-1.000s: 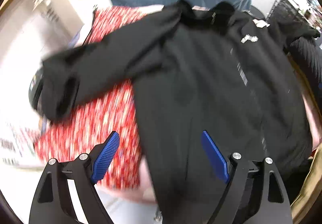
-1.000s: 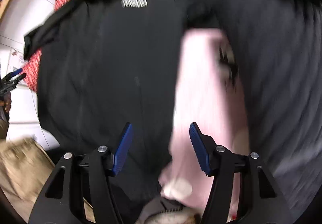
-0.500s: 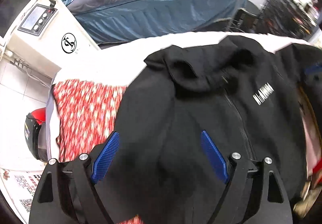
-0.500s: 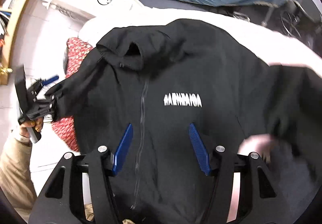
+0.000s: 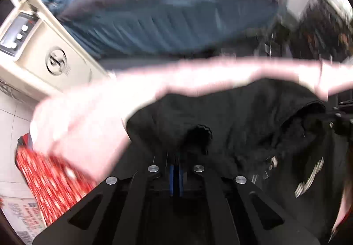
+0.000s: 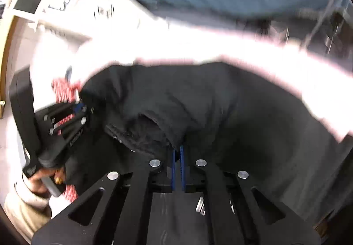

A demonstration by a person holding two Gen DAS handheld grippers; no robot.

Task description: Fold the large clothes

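Blue mattress [image 5: 176, 22] at top, blurry. Half a sec ago both my tools were open; now left tool [image 5: 175, 175] & right tool [image 6: 178, 170] pinch black jacket [image 5: 242, 117] mid-frame, fold starting.

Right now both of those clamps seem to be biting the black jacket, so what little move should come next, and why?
Probably carry the pinched top edge forward and down to make the fold. Both the left gripper and right gripper are shut on the black jacket, whose bunched fabric looks held up over the pale table cover.
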